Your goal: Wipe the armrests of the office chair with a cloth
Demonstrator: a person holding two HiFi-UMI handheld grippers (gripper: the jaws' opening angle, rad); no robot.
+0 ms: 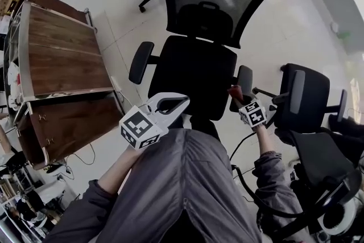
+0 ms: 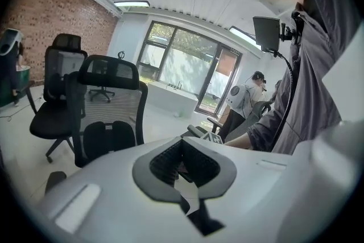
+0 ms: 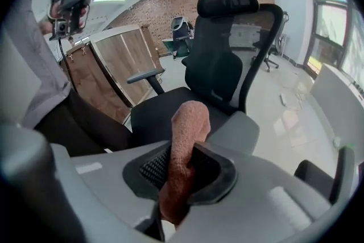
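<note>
- The left gripper [image 1: 170, 103] [image 2: 183, 152], at 8 o'clock in the head view, hangs close to the person's body, jaws pressed together on nothing.
- The right gripper [image 1: 241, 101] [image 3: 185, 163], at 4 o'clock, pinches a reddish-brown cloth [image 1: 234, 91] [image 3: 186, 128] that pokes out past its jaws.
- The cloth is at the near end of the office chair's [image 1: 199, 68] grey-topped armrest [image 1: 245, 78] [image 3: 242, 132] at 3 o'clock. Contact cannot be told.
- The other armrest [image 1: 140, 62] is at 10 o'clock.
- A wooden cabinet [image 1: 62, 57] stands farther left, at 9 o'clock.
</note>
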